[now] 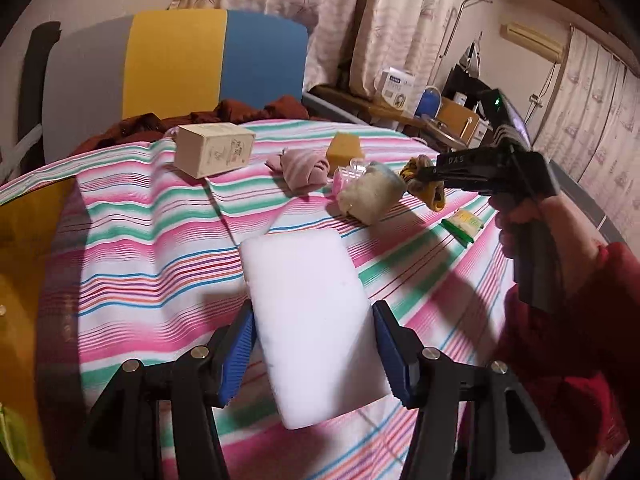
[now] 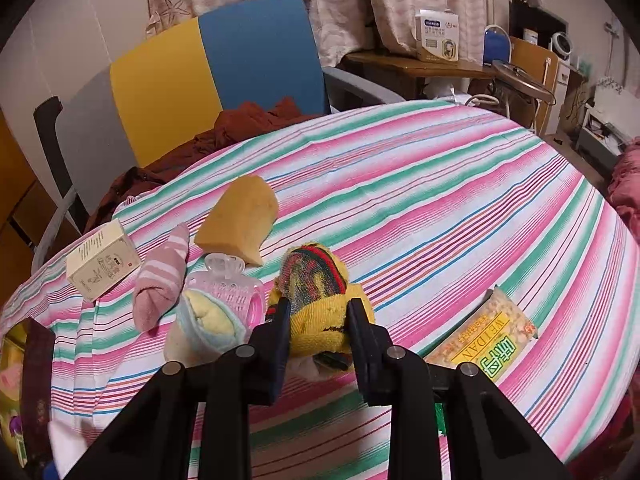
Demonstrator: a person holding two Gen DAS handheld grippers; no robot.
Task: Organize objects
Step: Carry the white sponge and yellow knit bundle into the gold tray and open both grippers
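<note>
Left gripper [image 1: 314, 344]: ur jaws are pinching the white foam block [image 1: 308, 320] on both long sides w/ the blue pads [image 1: 239, 354]. Block sticks out fwd past the tips, tilted a bit, held over the near part of the worktop [image 1: 152, 264]. Can't tell if it's touching the striped cloth or just above it.

Right gripper [image 2: 318, 320]: ur jaws are squeezed onto the yellow sock bundle [image 2: 320, 300], one finger each side. In the left wrist view u can see it hanging off the tips, above the cloth, towards the right edge.

Sock bundle detail: yellow w/ a multicolour striped bit rolled on top.

Pale rolled bundle [image 2: 204, 328]: cream/light blue, just left of the yellow one, sitting on the worktop.

Pink clear bottle [image 2: 228, 284]: right behind the pale bundle, touching or v close, can't say which.

Pink striped sock [image 2: 162, 284]: left of the bottle, lying on the cloth.

Yellow sponge [image 2: 240, 220]: behind the bottle, towards the far edge.

Beige box [image 2: 102, 266]: far left corner area, near the worktop edge.

Snack pack [image 2: 486, 338]: green/yellow "WEIDAN" pack, flat on the cloth, right of ur right gripper.

Chair [image 2: 208, 64]: grey/yellow/blue back, behind the far edge, w/ a rust-red cloth [image 2: 248, 120] piled on it.
</note>
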